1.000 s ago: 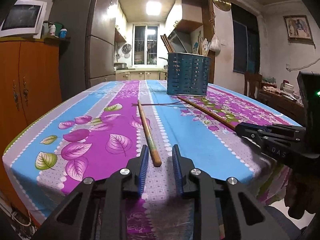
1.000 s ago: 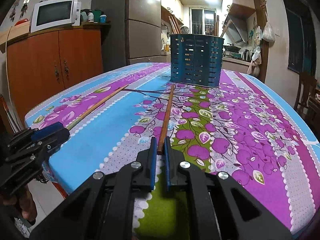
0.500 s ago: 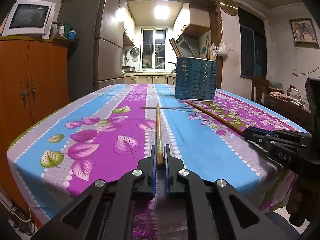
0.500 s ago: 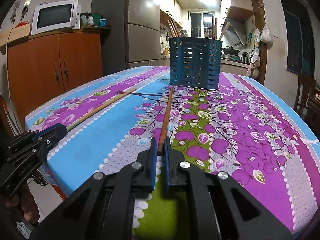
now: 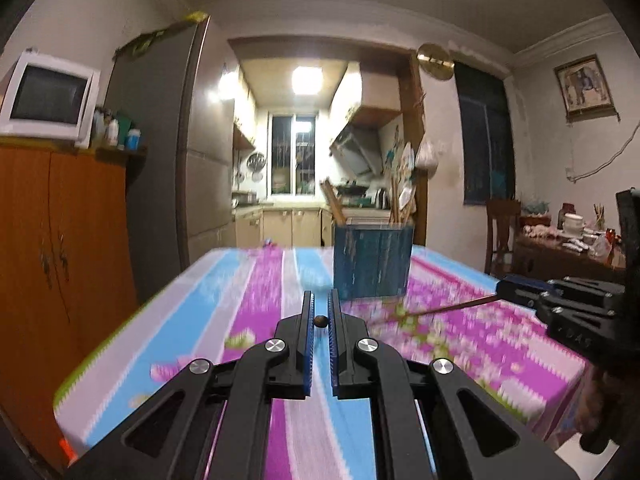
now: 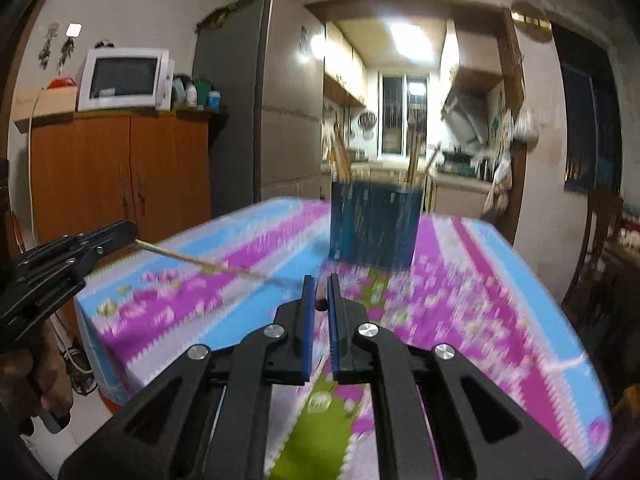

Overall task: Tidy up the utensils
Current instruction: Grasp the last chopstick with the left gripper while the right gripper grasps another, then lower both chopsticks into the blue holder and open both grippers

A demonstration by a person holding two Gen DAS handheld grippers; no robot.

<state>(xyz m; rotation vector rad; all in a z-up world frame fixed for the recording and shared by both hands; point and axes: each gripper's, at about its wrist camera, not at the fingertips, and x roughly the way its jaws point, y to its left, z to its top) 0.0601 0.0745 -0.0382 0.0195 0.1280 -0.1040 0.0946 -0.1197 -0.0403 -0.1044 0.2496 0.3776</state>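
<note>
Two wrist views, low over the table (image 5: 192,320), facing the blue holder (image 5: 372,262), kitchen behind, shared.

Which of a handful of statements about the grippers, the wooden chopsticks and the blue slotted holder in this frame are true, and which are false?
1. The left gripper is shut on a wooden chopstick. True.
2. The right gripper is open and holds nothing. False: it is shut on a second wooden chopstick.
3. The blue slotted utensil holder stands upright on the floral tablecloth. True.
4. The holder is empty. False: several sticks rise out of it.
5. The white microwave sits on the table. False: it sits on the orange wooden cabinet.
</note>
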